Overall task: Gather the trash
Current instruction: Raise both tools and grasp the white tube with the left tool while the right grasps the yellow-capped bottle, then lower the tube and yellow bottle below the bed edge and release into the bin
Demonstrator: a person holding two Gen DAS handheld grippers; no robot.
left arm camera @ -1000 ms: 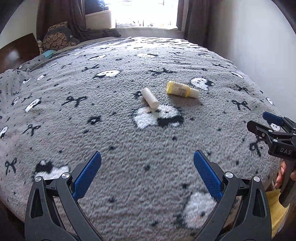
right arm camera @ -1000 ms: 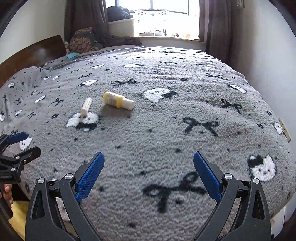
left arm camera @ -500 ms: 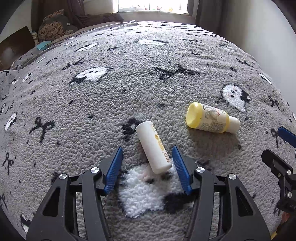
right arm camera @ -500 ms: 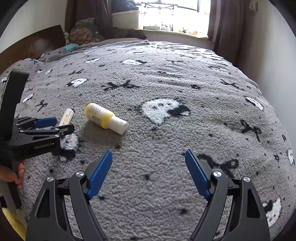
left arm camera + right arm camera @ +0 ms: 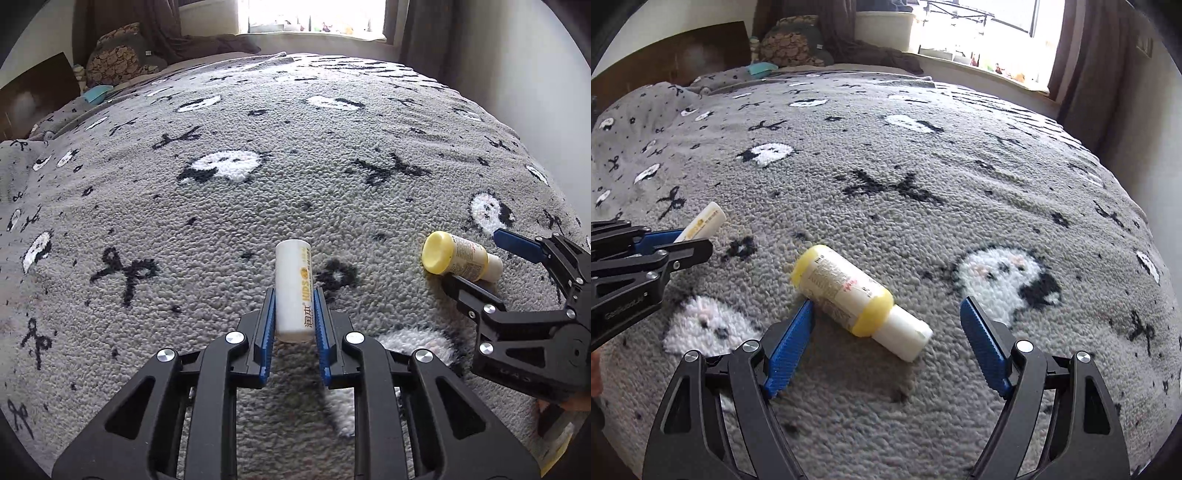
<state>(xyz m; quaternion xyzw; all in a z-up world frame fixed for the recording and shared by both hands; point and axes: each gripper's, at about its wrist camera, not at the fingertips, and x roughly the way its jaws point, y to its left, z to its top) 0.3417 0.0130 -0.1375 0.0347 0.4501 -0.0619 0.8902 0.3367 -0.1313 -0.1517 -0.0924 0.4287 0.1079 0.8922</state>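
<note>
On the grey fleece blanket [image 5: 258, 206] that covers the bed, a white tube [image 5: 294, 291] with yellow and orange print lies lengthwise between the blue pads of the left claw [image 5: 294, 308], which is clenched on its near half; the tube's far end sticks out beyond the pads. To the right of the white tube, well apart from it, a yellow bottle [image 5: 849, 290] with a white cap lies on its side, its printed label up; what is inside either container cannot be told. The right claw [image 5: 886, 321] is spread wide around the yellow bottle: its left pad sits against the bottle's side, while its right pad stands clear of the cap, so the bottle is bracketed but not gripped. A white cat face in the blanket's pattern lies just beyond that right pad.
</note>
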